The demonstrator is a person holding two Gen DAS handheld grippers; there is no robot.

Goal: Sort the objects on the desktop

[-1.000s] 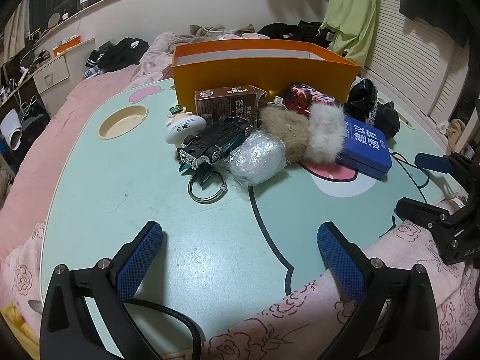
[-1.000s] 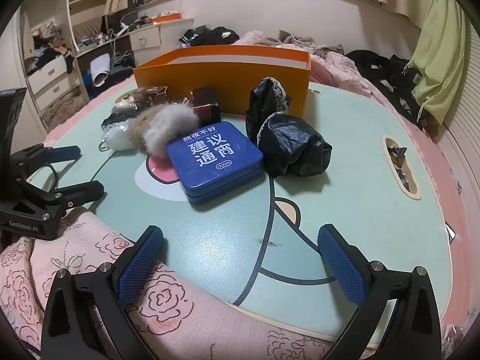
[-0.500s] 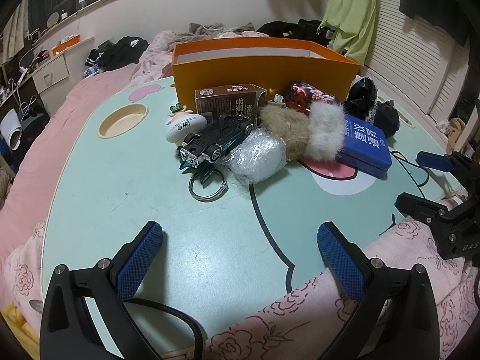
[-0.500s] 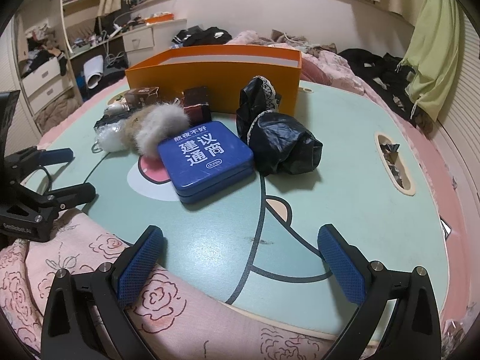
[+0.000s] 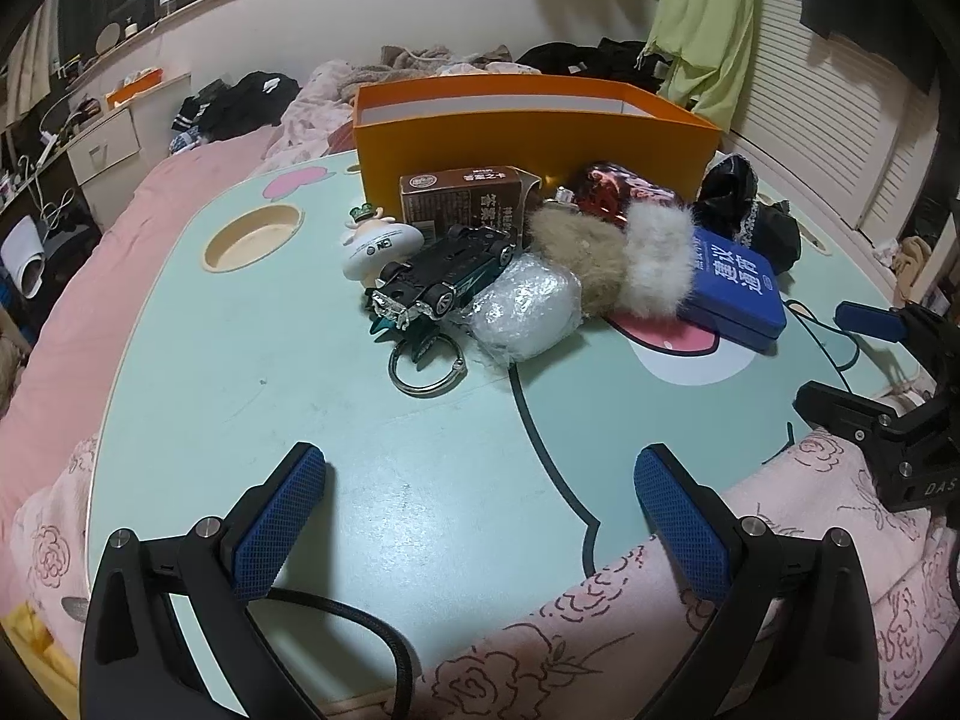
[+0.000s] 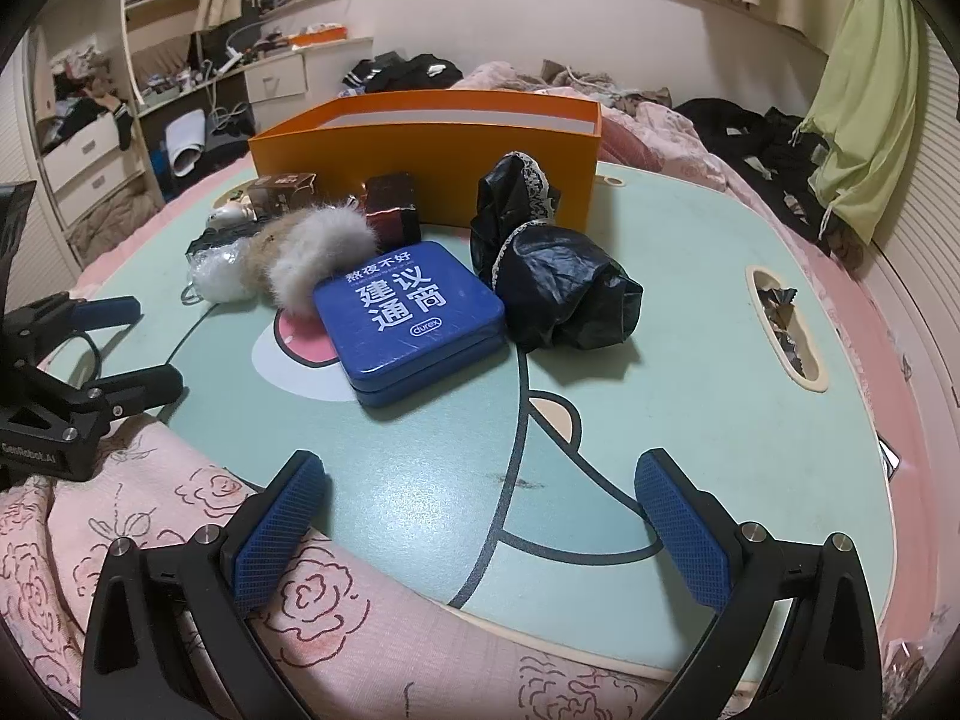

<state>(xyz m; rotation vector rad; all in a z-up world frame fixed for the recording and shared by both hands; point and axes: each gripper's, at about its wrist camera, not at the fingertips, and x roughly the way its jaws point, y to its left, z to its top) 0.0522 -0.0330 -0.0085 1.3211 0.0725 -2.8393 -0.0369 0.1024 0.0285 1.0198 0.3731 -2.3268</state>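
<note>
Both grippers are held wide open and empty above the near edge of the mint-green table (image 5: 252,372). Nothing lies between the blue pads of the left gripper (image 5: 480,516), and nothing between those of the right gripper (image 6: 480,516), which is also seen from the left wrist view at the right edge.

An open orange box (image 5: 534,138) is set at the far side of the table, its long axis running left to right. Directly in front of it the objects are gathered in a touching cluster. A brown carton (image 5: 462,195) is laid on its side with its long axis parallel to the box wall. A black toy car (image 5: 444,282) is turned underside up, its long axis diagonal, its chrome end pointing toward the left gripper. A white figurine (image 5: 378,243) lies just left of the car, and a metal key ring (image 5: 426,363) lies flat just in front of it. A white wrapped bundle (image 5: 528,306), a tan and white fur piece (image 5: 624,255) and a shiny red package (image 5: 618,192) follow to the right.

A blue tin (image 6: 411,315) is laid flat, one corner pointing toward the right gripper. A crumpled black bag (image 6: 564,282) is seen touching its far right side.
</note>
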